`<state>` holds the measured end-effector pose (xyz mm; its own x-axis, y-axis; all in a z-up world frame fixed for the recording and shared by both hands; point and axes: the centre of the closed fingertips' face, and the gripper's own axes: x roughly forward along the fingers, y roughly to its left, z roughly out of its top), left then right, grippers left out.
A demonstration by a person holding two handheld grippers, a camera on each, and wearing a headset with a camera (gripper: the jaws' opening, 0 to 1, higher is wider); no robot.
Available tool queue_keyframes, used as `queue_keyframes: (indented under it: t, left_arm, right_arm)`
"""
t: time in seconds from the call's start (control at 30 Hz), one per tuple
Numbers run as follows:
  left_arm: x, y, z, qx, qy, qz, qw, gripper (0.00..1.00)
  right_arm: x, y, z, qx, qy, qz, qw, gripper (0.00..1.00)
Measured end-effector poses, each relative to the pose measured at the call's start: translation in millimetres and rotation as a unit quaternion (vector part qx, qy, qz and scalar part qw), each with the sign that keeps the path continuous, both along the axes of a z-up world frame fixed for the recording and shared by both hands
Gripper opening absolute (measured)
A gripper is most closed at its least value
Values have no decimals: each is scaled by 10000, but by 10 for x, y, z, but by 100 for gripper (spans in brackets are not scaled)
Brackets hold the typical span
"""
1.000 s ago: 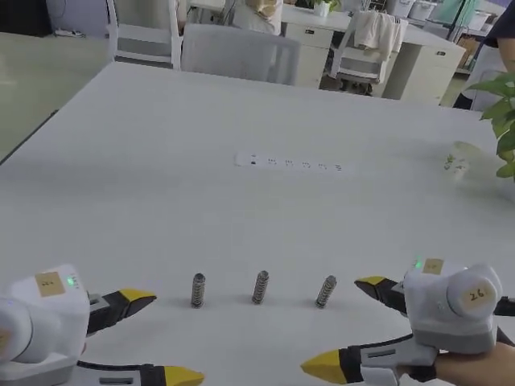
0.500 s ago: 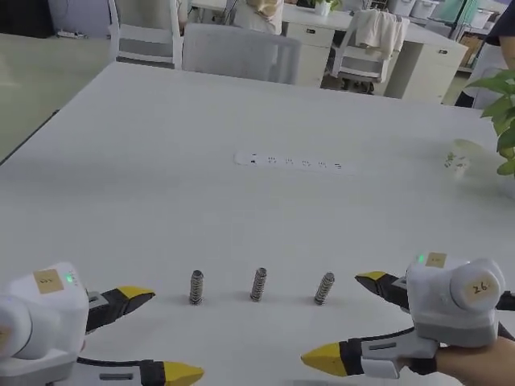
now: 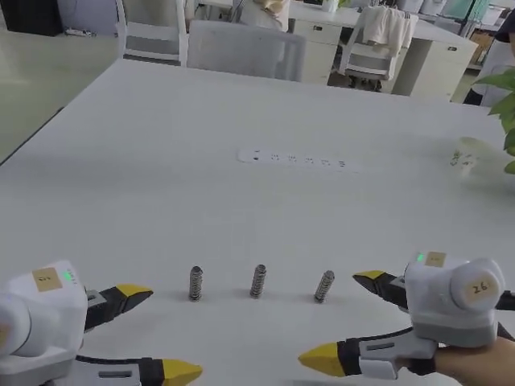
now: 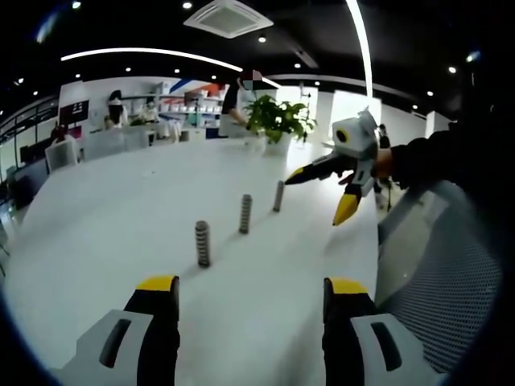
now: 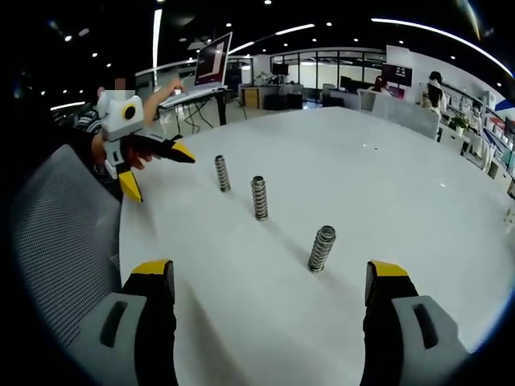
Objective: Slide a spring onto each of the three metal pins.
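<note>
— How do the tools stand?
— The left gripper [image 3: 173, 331] is spread wide, with nothing between its yellow tips. The right gripper [image 3: 331, 319] is just as wide apart and holds nothing either. Both hang low over the near edge of the white table [image 3: 241, 201], pointing in toward each other.
— And the springs?
— Three stand in a row between the two grippers: the left spring [image 3: 195, 283], the middle spring [image 3: 257, 281] and the right spring [image 3: 323, 286], which leans a little. The outer two are near the gripper tips on their sides, but neither is touched.
— Are they on pins?
— Whether a pin runs inside any coil, I cannot tell.
— Farther out?
— A white power strip [image 3: 291, 159] lies mid-table, well apart from the row. A chair [image 3: 241, 52] stands at the far edge, and plant [image 3: 505, 96] leaves show at the right
</note>
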<state>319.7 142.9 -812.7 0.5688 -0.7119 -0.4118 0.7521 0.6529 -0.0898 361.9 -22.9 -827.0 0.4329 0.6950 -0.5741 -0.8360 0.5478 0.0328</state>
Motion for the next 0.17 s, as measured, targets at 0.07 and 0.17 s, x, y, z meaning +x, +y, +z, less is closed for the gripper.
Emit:
queue_keyframes:
  t: [0.07, 0.17]
  left_arm:
    - [-4, -2, 1, 10, 1, 19, 10000, 68]
    - [-3, 2, 9, 21, -2, 66, 10000, 68]
  right_arm:
    - [3, 2, -4, 0, 0, 14, 10000, 99]
    - [-1, 1, -3, 11, 3, 38, 10000, 99]
